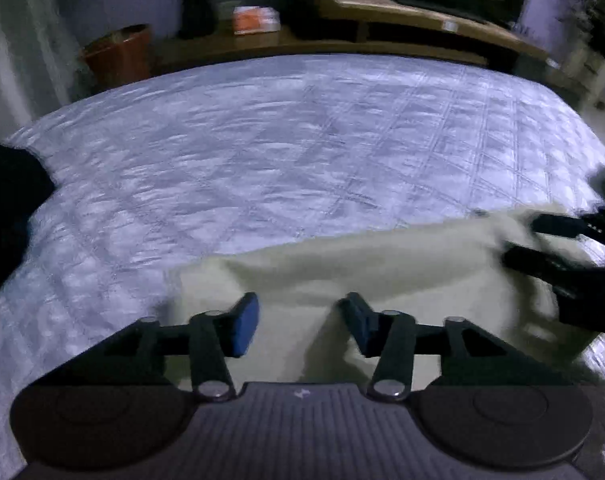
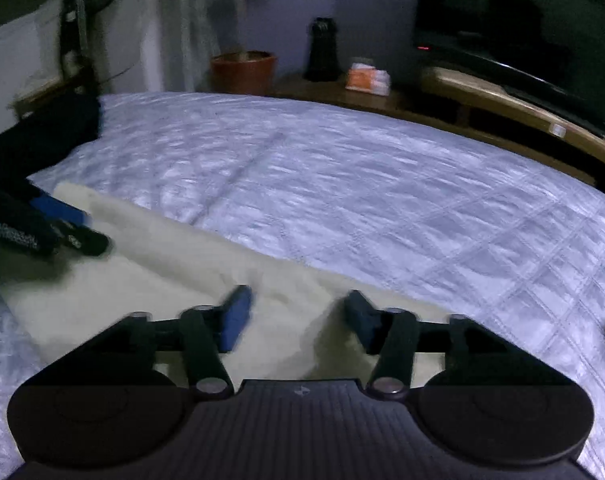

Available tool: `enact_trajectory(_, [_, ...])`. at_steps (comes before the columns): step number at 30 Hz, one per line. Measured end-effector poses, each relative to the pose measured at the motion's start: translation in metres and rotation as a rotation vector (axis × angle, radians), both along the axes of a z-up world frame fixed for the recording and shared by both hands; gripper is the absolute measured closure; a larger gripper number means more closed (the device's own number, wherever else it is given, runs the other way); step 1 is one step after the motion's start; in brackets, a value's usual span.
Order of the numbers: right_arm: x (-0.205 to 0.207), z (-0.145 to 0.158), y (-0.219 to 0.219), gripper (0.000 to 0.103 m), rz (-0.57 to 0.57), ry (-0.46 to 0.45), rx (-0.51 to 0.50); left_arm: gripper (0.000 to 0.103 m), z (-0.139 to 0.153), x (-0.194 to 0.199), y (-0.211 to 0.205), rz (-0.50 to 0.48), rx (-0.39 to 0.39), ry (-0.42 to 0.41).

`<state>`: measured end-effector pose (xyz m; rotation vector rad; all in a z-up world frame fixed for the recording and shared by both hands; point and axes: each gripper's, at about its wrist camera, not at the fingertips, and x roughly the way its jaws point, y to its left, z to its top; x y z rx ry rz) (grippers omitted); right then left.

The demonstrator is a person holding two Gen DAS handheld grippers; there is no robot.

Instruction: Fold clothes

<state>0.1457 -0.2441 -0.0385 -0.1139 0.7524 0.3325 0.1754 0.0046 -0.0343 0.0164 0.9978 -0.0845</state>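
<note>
The pale garment [image 1: 382, 276] is spread flat on the bed [image 1: 262, 152], below and ahead of both fingers; left gripper [image 1: 302, 326] and right gripper [image 2: 298, 320] are parted, nothing held, probably a fold being released.

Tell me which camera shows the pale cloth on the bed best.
The right wrist view: the pale cloth shows its long folded edge across the bedspread. The left wrist view shows a shorter stretch, partly hidden by the right gripper.

Home bedroom: quilted bed [image 1: 302, 140], television [image 2: 522, 20]
</note>
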Motion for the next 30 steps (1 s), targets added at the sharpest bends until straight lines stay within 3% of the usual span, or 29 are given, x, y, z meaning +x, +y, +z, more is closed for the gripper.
enact_trajectory(4, [-0.012,-0.007,-0.032,0.041,-0.13,0.023,-0.003,0.053,-0.003,0.0,0.035,0.16,-0.02,0.029])
enact_trajectory(6, [-0.018,-0.007,-0.029,0.041,-0.138,0.002,-0.077,0.055,-0.004,0.0,0.047,0.224,-0.001,0.037])
enact_trajectory(9, [-0.027,0.002,-0.02,0.055,-0.166,-0.05,-0.157,0.06,0.009,-0.005,0.066,0.324,-0.037,0.015])
enact_trajectory(12, [-0.039,0.019,0.002,0.054,-0.114,-0.131,-0.154,0.06,0.028,-0.007,0.073,0.355,-0.069,-0.029])
enact_trajectory(17, [-0.012,0.017,0.03,0.055,-0.037,-0.044,-0.021,0.052,0.048,-0.012,0.078,0.387,-0.147,-0.065])
enact_trajectory(20, [0.005,0.003,0.027,0.051,-0.07,0.037,0.027,0.052,0.052,-0.017,0.077,0.376,-0.198,-0.059])
enact_trajectory(22, [-0.002,0.005,0.028,0.042,-0.077,0.012,-0.024,0.052,0.056,-0.019,0.081,0.377,-0.223,-0.065])
enact_trajectory(24, [-0.016,0.015,0.036,0.047,-0.072,-0.055,-0.125,0.052,0.063,-0.017,0.092,0.394,-0.244,-0.093])
enact_trajectory(27, [-0.051,0.033,0.064,0.047,0.025,-0.154,-0.181,0.051,0.072,-0.019,0.112,0.443,-0.28,-0.131])
enact_trajectory(30, [-0.094,0.039,0.12,0.048,0.252,-0.201,-0.236,0.051,0.075,-0.021,0.127,0.473,-0.313,-0.131])
